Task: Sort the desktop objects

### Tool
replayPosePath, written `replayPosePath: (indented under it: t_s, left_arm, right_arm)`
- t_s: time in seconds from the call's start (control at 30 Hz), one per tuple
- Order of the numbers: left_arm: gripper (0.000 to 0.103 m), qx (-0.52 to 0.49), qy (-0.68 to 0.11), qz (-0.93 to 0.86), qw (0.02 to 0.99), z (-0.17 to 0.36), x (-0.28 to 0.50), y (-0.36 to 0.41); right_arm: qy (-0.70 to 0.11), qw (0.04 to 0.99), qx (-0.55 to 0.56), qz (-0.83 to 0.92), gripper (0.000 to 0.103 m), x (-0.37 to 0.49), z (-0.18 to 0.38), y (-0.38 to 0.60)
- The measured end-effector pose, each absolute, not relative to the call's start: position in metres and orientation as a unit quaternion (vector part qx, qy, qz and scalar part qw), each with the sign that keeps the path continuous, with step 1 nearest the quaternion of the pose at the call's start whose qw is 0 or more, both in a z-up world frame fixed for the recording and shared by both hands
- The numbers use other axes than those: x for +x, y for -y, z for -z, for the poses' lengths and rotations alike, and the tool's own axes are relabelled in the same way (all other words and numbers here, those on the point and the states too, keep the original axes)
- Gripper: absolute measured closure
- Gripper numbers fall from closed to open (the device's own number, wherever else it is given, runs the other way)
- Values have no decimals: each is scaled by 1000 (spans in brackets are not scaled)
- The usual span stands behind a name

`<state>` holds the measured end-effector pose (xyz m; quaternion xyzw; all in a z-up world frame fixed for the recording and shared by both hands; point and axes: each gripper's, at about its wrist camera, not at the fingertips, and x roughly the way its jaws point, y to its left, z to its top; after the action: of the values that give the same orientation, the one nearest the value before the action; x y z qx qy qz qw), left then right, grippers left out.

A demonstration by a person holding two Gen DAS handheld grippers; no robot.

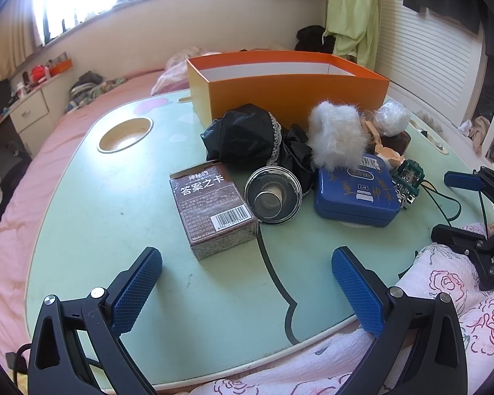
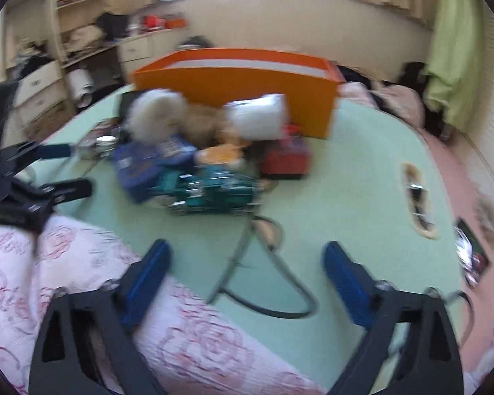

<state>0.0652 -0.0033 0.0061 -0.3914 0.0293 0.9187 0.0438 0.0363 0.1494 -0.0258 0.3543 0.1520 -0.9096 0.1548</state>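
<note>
A pile of objects lies on the green table [image 1: 115,217] before an open orange box [image 1: 286,82]: a brown card box [image 1: 214,210], a round metal tin [image 1: 273,196], a blue tin [image 1: 355,191], black lace fabric [image 1: 247,135], a white fur ball [image 1: 337,135] and a green circuit gadget [image 1: 408,177] with a cable. My left gripper [image 1: 247,283] is open and empty, just short of the card box. My right gripper [image 2: 247,276] is open and empty over the cable [image 2: 266,276]; its view is blurred. It also shows in the left wrist view [image 1: 457,204].
A pink floral quilt [image 2: 82,263] lies against the table's near edge. A round cup recess [image 1: 125,135] sits in the table's far left, a slot [image 2: 418,197] at its right. A red item [image 2: 286,158] lies behind the gadget. A pink bed surrounds the table.
</note>
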Motion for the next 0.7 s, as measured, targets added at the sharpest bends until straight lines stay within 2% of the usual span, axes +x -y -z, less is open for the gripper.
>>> replayPosePath:
  t_s: [0.7]
  left_arm:
    - [0,-391,-29,-919,44,-6,66,4]
  right_arm:
    - [-152,163,347,911,0,37,23,-150]
